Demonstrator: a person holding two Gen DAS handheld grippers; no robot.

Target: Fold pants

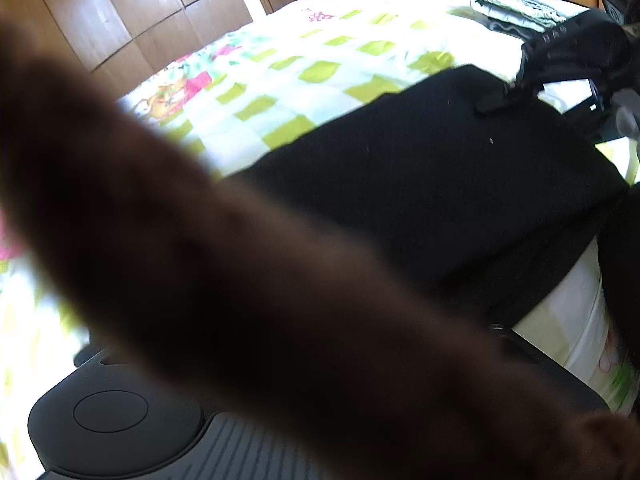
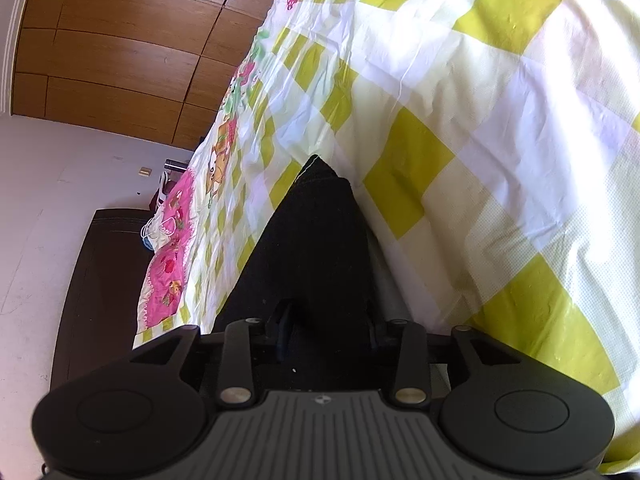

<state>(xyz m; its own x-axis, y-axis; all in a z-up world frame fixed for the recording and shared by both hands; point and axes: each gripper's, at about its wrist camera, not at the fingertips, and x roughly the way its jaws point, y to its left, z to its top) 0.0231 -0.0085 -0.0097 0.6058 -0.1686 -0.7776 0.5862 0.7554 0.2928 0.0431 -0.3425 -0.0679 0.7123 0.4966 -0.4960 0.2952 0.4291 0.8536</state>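
Black pants (image 1: 420,184) lie folded across the near edge of a bed. In the left wrist view my right gripper (image 1: 500,98) pinches their far right corner. In the right wrist view that gripper (image 2: 328,312) is shut on black pants cloth (image 2: 316,232), and a pointed corner of it sticks out past the fingers. A wide blurred dark band of cloth (image 1: 240,264) lies across the left lens. It hides my left fingers, and only the left gripper's body (image 1: 112,412) shows at the bottom.
The bed has a white and lime-green checked sheet (image 2: 480,140) with pink cartoon prints. Folded pale linens (image 1: 516,10) sit at its far right corner. Wooden wardrobe doors (image 1: 120,20) stand behind the bed. A dark low cabinet (image 2: 100,280) stands beside it on the pale floor.
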